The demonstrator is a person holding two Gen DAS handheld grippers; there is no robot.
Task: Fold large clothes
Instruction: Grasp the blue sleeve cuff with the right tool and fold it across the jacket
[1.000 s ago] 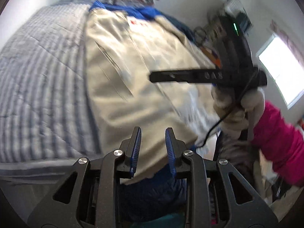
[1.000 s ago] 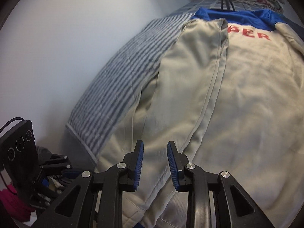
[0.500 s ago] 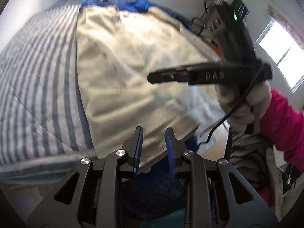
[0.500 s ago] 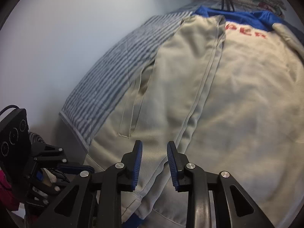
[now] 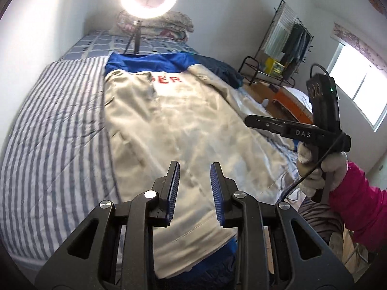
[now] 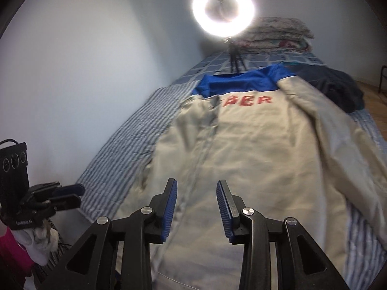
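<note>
Each tool (image 5: 194,187) has a black skeletal frame with silver screws and blue ribbed finger pads (image 5: 174,188). The right tool (image 5: 290,130) is marked "DAS" and trails a black cable. The operator's hand (image 5: 321,171) wears a white fleecy glove and magenta sleeve.

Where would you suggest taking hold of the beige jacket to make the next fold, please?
Probably the beige jacket by its unfolded right sleeve, coming from the bed's right edge: that sleeve drapes outward, while the left side is already folded in.
</note>
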